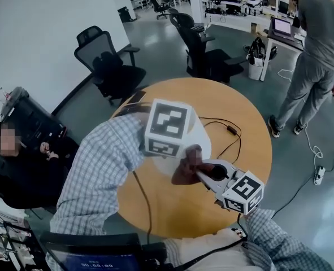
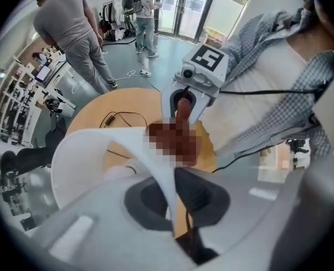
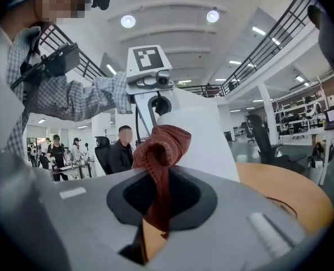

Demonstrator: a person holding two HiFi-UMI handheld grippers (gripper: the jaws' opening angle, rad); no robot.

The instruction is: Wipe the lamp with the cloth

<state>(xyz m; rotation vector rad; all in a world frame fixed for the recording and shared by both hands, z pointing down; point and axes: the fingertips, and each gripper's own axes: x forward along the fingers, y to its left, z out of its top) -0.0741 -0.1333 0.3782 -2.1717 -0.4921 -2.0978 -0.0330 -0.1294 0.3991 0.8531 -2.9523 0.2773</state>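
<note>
The setting is a large open-plan office and laboratory hall. Indicators:

- A grey hard floor [image 1: 155, 44], with black swivel office chairs [image 1: 107, 66] near a round wooden table [image 1: 223, 97].
- A desk [image 1: 288, 40] carrying an open laptop [image 1: 281, 26], with a standing person [image 1: 319, 49] beside it.
- Cables and a power strip [image 1: 319, 175] lying on the floor.
- Glass doors [image 2: 181, 10] and equipment racks [image 2: 14, 100] along the walls.
- A railed mezzanine [image 3: 274, 38] under round ceiling lights [image 3: 128, 21].
</note>
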